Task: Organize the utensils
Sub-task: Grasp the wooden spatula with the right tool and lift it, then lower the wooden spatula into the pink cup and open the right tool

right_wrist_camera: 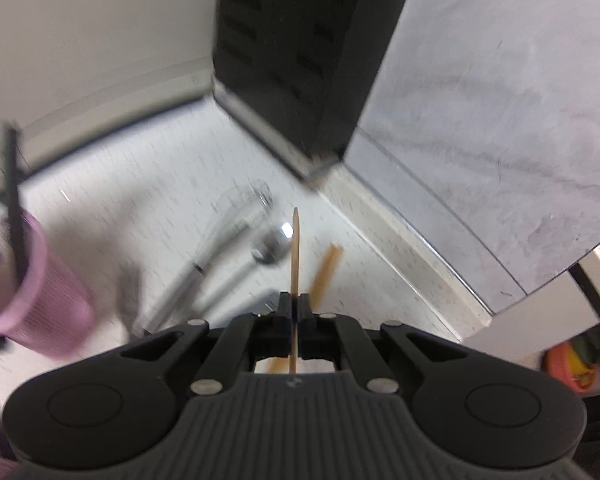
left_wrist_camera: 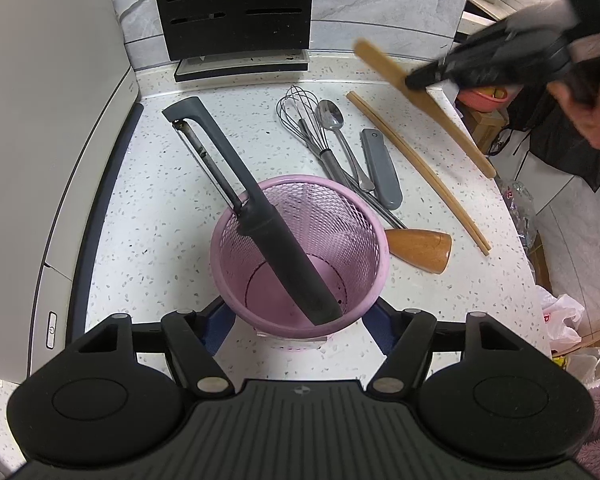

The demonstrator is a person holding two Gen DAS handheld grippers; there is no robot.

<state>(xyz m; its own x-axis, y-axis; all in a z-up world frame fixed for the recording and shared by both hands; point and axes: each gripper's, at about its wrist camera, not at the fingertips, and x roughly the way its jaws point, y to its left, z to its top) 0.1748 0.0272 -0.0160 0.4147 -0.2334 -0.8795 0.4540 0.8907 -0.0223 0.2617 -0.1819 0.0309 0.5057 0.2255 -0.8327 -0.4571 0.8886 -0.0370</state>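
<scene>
A pink mesh basket point(left_wrist_camera: 340, 224) stands on the speckled counter, with a black peeler point(left_wrist_camera: 260, 216) leaning inside it. My left gripper point(left_wrist_camera: 298, 320) is shut on the basket's lower part, one blue pad on each side. My right gripper point(left_wrist_camera: 416, 78), held by a person's hand, is up at the right, shut on a flat wooden spatula point(left_wrist_camera: 440, 120) lifted off the counter. The right wrist view shows that spatula point(right_wrist_camera: 295, 248) edge-on between the shut jaws of my right gripper point(right_wrist_camera: 295, 312), with the pink basket point(right_wrist_camera: 48, 300) far left.
A whisk point(left_wrist_camera: 300, 120), spoon point(left_wrist_camera: 332, 116), grey-handled tool point(left_wrist_camera: 382, 168), chopsticks point(left_wrist_camera: 416, 172) and a wooden handle point(left_wrist_camera: 420, 250) lie right of the basket. A black knife block point(left_wrist_camera: 232, 8) stands at the back wall. A white appliance point(left_wrist_camera: 40, 120) bounds the left; the counter edge point(left_wrist_camera: 520, 240) runs on the right.
</scene>
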